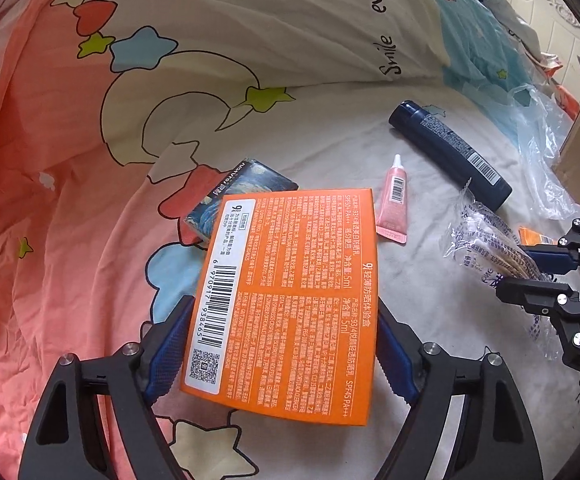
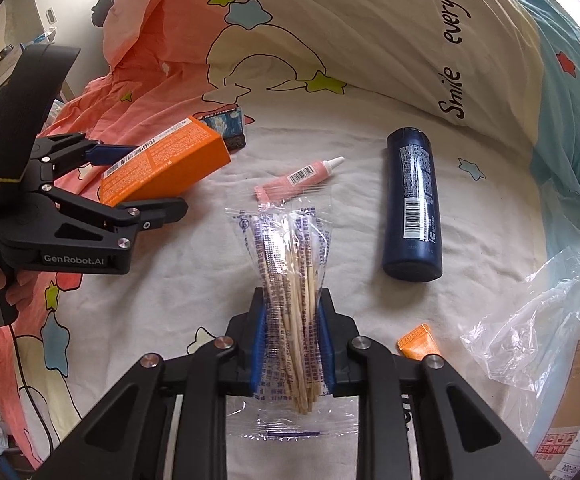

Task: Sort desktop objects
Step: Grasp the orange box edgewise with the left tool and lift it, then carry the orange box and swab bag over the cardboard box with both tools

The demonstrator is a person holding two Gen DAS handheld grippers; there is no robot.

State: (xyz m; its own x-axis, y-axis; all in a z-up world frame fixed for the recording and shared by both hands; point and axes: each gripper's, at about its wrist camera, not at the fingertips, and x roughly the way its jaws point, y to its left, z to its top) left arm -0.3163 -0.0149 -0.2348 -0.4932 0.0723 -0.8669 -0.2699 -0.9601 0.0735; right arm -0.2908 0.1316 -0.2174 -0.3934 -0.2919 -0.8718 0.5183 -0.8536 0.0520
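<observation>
In the left wrist view, the left gripper [image 1: 282, 356] has its fingers clamped on the sides of an orange box [image 1: 290, 304], held above the bed [image 1: 329, 168] (printed quilt behind). In the right wrist view, the right gripper [image 2: 291, 344] pinches a bag of cotton swabs [image 2: 290, 280]; a navy bottle [image 2: 411, 204] lies nearby.

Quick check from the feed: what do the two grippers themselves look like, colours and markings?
Both are black linkage frames with silver rivets and blue ribbed pads. The left gripper body reads "GenRobot.AI" in white, carries a black strap with yellow stitching, and a black cable hangs below it. The right gripper matches.
</observation>
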